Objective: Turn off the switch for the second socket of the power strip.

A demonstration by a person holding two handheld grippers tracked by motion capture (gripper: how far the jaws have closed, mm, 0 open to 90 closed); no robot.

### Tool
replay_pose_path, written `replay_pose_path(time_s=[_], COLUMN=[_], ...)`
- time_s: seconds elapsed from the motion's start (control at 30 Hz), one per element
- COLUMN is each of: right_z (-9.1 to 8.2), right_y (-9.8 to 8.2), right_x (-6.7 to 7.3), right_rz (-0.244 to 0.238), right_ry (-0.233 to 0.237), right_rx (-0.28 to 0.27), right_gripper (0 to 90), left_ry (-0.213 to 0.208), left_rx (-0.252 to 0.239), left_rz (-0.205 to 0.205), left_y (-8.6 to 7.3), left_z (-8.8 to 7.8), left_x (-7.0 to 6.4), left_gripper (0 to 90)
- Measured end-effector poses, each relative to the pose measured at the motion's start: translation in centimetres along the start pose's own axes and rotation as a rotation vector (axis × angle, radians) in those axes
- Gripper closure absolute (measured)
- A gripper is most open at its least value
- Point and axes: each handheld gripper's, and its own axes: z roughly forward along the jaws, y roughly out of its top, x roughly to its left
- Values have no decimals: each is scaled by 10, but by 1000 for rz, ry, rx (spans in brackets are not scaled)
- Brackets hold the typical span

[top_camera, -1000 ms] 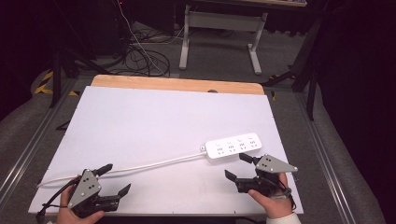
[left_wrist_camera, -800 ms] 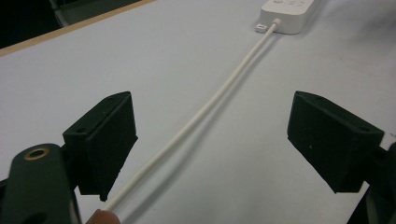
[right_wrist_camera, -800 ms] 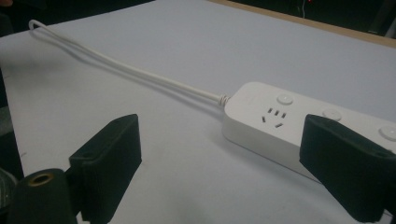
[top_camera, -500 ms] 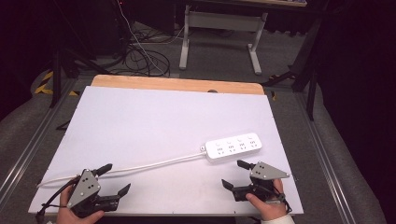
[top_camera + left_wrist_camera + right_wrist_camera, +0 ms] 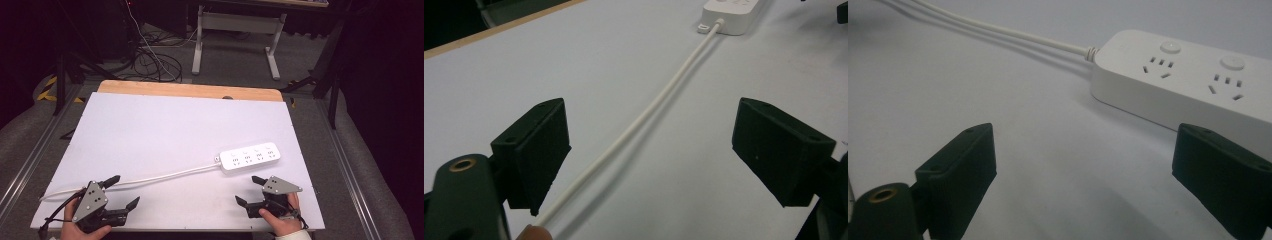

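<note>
Two grippers sit low in the high view, one per hand, both at the near edge of the white table (image 5: 165, 130). The left gripper (image 5: 120, 192) is at the bottom left of the frame, the right gripper (image 5: 250, 190) at the bottom right, well apart from each other. Both have their jaws spread wide with nothing between the pads.

A white power strip (image 5: 250, 157) lies right of centre in that frame, just above the right gripper but not touching it. Its white cord (image 5: 165, 175) runs leftward across the board and passes close by the left gripper's upper jaw.

The left gripper view gives what the overhead shot can't: the cord (image 5: 644, 117) runs up the frame between the two black jaws, nearer the left one, lying flat on the table and not pinched. The strip's end (image 5: 731, 12) peeks in at the top right.

The right gripper view gets you the strip (image 5: 1188, 75) up close at the upper right, with socket holes and round buttons you can barely make out from above, and the cord (image 5: 998, 32) leaving toward the upper left. The right-hand jaw sits just in front of the strip's side; can't tell if it touches.
</note>
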Motion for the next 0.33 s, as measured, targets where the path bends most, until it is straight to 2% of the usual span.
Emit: replay_pose_path(time_s=[0.17,0.33], right_z=[-2,-3], right_y=[2,2], right_x=[2,2], right_rz=[-40,-86], right_ry=[-9,-23], right_rx=[-38,-38], right_gripper=[101,110], left_ry=[-10,-14], left_rx=[-4,-5], left_rz=[-14,-17], left_y=[0,0], left_z=[0,0], left_x=[2,1], left_gripper=[162,162])
